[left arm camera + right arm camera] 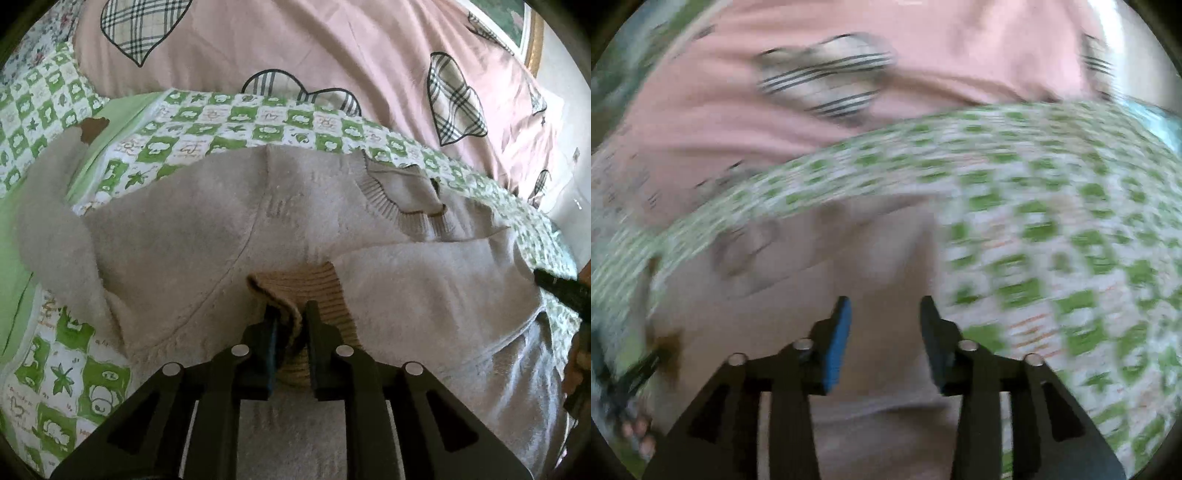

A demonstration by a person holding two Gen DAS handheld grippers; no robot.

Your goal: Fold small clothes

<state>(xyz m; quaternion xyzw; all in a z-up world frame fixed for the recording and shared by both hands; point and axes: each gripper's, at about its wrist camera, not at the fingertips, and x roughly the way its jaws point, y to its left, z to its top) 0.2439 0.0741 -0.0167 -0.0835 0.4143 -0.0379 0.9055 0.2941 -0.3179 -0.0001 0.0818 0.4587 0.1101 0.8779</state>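
1. Left claw (290,317) pinches the sweater (207,236) cuff (280,295); the sweater lies on the bed (221,125).
2. Cuff could slip out (only its edge is held).
3. Right claw (885,317) hangs spread and empty over the sweater; its blurry picture hints at speed, so it might bunch the cloth.

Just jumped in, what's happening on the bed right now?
A small beige sweater lies spread on the green checkered sheet, with a pink quilt behind it. The left gripper is shut on the sweater's ribbed cuff, which lies over the body of the garment. The right gripper is open and holds nothing, above the sweater's edge; its view is motion-blurred. The fold looks only partly done.
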